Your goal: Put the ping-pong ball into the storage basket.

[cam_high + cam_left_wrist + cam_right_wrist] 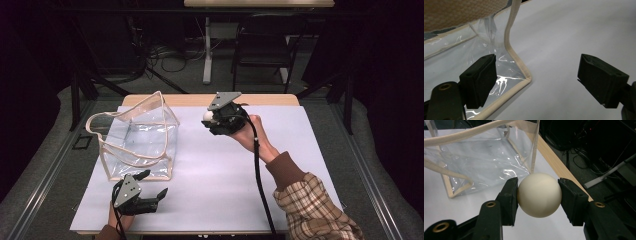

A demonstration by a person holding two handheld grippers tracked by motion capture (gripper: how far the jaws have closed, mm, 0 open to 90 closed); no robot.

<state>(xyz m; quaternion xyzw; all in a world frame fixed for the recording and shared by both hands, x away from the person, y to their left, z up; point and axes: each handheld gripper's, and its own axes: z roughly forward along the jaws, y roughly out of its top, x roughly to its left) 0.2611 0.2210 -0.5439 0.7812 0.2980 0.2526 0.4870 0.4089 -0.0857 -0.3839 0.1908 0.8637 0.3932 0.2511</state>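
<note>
1. The right gripper (209,120) is clamped on a ball (208,116) — in the right gripper view the two black jaws press the ball (539,194) from either side, one pad on each flank, and the ball bulges out above and below them.
2. The ball is cream-white, smooth and matte; it sits between the jaw tips, clear of the sheet (210,170) below it.
3. In the high view this gripper is held up over the far part of the table (260,100), its jaws pointing toward the bag (137,137), which stands well apart on the side the jaws face.
4. The bag is clear plastic with beige edging and beige straps, standing upright with its mouth open upward. In the right gripper view it (479,157) lies beyond the ball and off to the left of the jaws.
5. The left gripper (156,186) rests low near the person's edge, jaws spread wide with nothing between them.
6. In the left gripper view the bag's near bottom corner (524,75) lies between the jaws — close beside the left one, which overlaps the clear wall, and well apart from the right one. Whether that jaw touches the plastic I cannot tell.
7. A plaid sleeve (310,205) covers the right forearm.
</note>
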